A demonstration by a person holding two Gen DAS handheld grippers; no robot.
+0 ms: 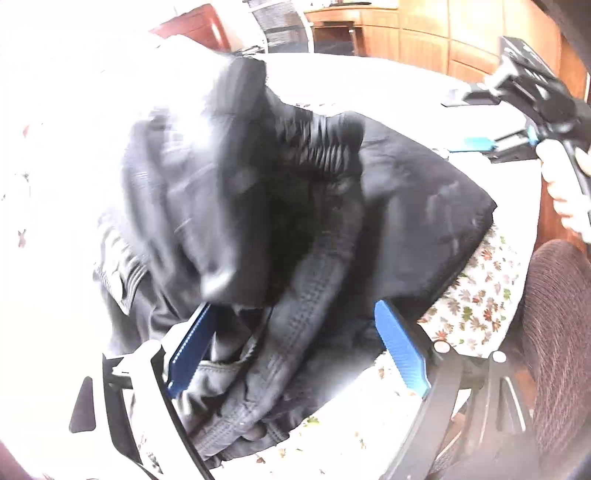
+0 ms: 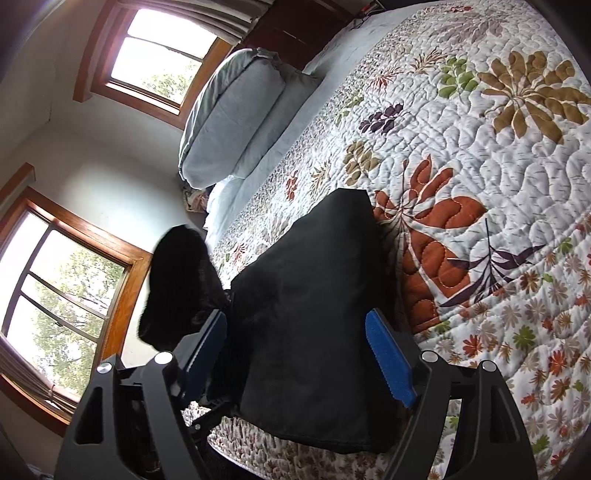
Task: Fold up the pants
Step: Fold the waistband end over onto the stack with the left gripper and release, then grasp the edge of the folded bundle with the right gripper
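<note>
The black pants (image 1: 406,206) lie bunched on the floral quilt (image 1: 476,302), with the ribbed elastic waistband (image 1: 321,147) on top and a blurred flap of cloth at the left. My left gripper (image 1: 293,308) is open above the heap; its blue fingers (image 1: 399,347) stand wide apart with cloth between them, not pressed. In the right wrist view the pants (image 2: 314,280) are a flat dark fold on the quilt (image 2: 480,147), and a blurred black flap (image 2: 177,284) stands up at the left. My right gripper (image 2: 297,314) is open over the fold. It also shows in the left wrist view, as the right gripper (image 1: 458,122), held by a hand (image 1: 561,184).
Grey pillows (image 2: 236,110) lie at the head of the bed, with two wood-framed windows (image 2: 159,55) behind. A mesh chair (image 1: 284,29) and wooden cabinets (image 1: 406,33) stand beyond the bed. A person's dark clothing (image 1: 554,332) is close at the right.
</note>
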